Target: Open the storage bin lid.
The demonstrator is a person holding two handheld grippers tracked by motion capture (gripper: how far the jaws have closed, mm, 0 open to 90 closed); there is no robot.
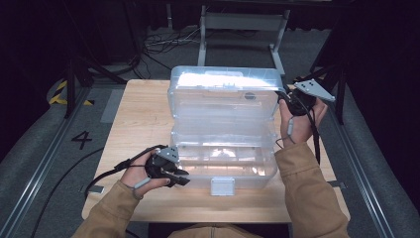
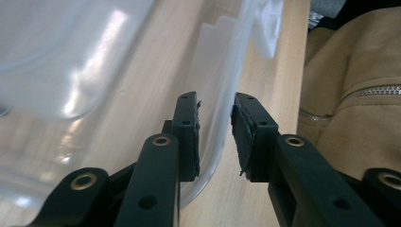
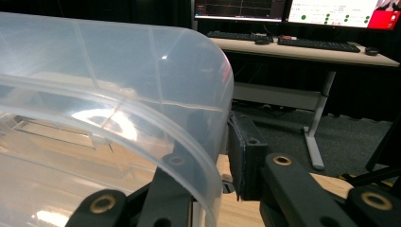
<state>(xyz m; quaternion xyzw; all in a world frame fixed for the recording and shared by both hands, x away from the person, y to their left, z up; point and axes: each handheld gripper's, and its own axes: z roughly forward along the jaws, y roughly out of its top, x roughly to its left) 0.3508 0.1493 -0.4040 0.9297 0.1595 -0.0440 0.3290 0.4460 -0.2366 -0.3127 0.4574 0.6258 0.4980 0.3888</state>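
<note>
The clear plastic storage box (image 1: 223, 163) stands mid-table, its hinged clear lid (image 1: 223, 91) raised at the far side. The right gripper (image 1: 293, 101) clamps the lid's right edge, one jaw inside, one outside. The left gripper (image 1: 174, 176) straddles the box's near-left wall; its pads (image 2: 189, 137) are not visibly pressing. The step in hand appears to be swinging the lid. Next: brace the box firmly, then guide the lid about its hinge.

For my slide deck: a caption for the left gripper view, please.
Left claw straddling the clear box's front wall on the wooden table.
</note>
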